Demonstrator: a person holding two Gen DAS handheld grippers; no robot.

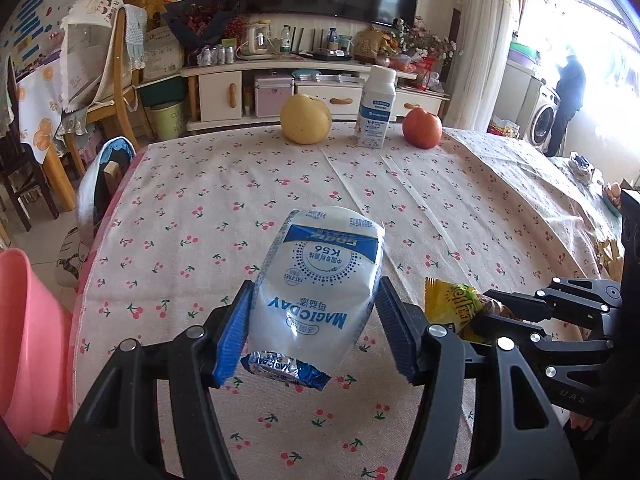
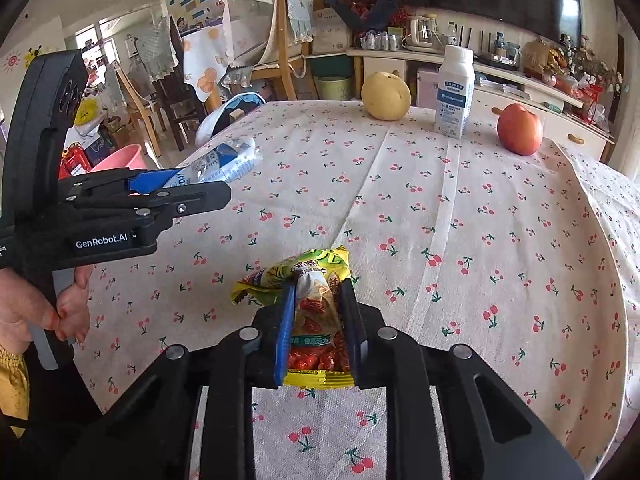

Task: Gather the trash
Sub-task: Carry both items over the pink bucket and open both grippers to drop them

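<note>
A crushed white-and-blue bottle (image 1: 316, 300) is pinched between the fingers of the left gripper (image 1: 316, 320) and held clear of the cherry-print table (image 1: 440, 208). A yellow snack wrapper (image 2: 316, 320) is squeezed between the fingers of the right gripper (image 2: 316, 332), its lower edge hidden. A pink bin (image 1: 28, 340) is cut off at the left frame edge.

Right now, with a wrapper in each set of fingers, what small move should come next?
Probably swing the left gripper toward the pink bin at the table's left edge: it already holds the white pouch lifted clear, while the right gripper grips the yellow wrapper.
</note>
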